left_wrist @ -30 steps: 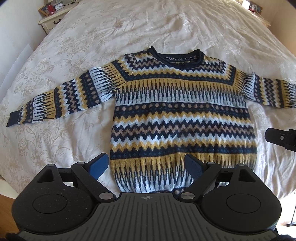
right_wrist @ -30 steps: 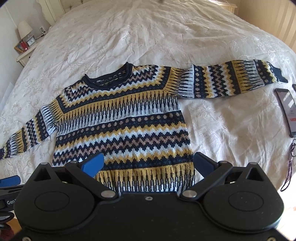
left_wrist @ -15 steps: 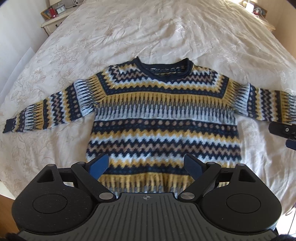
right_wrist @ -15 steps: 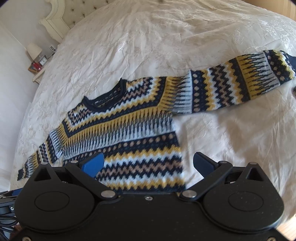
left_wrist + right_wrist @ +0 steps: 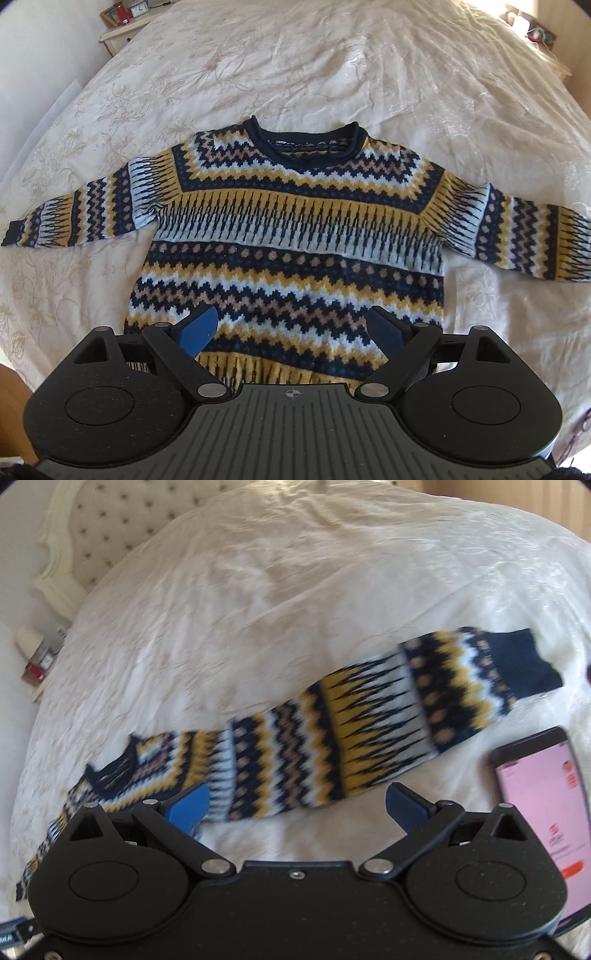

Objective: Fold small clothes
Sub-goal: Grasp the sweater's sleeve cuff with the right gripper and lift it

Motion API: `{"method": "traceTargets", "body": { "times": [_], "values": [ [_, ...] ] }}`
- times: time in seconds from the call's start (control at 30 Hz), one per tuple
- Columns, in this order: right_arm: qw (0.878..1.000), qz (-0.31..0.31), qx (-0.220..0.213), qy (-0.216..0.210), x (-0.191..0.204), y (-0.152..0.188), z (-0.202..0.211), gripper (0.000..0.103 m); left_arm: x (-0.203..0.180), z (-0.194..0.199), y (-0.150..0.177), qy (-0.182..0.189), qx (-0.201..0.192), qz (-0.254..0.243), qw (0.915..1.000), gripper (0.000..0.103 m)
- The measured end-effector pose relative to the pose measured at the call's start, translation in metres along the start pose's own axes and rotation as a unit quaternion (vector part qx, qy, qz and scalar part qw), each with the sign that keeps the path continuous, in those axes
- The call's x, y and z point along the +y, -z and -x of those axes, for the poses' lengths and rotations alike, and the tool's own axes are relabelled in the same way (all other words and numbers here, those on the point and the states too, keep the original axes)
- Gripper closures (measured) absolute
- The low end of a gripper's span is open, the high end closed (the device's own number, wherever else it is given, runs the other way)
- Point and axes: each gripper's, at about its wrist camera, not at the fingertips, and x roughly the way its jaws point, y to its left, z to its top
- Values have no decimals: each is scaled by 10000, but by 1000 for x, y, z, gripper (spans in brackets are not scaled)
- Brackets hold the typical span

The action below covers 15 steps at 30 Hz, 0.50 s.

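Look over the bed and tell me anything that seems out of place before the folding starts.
One thing: a phone with its pink screen lit lies on the bedspread just below the cuff of the sweater sleeve, where it could hinder the fold. The sweater itself lies flat and spread out; both grippers, left and right, are open and empty.

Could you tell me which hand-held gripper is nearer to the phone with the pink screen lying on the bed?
Right. The right hand-held gripper hovers beside the pink-screened phone, over the sweater's sleeve; the left hand-held gripper hangs over the sweater's hem.
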Motion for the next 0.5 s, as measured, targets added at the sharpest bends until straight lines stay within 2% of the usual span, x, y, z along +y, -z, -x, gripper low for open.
{"method": "traceTargets", "body": {
  "times": [0.23,0.47,0.5],
  "values": [
    [9991,-298,103,301,-44,-24,-27,1,-10,-1,-4,-261,6,142,9996,15],
    [9981,-544,32,275,-58,-40,-48,2,-2,-5,-4,-422,76,323,9986,15],
    [9981,-530,-11,305,-57,-41,-49,6,1,-6,-3,-433,74,344,9984,15]
  ]
}}
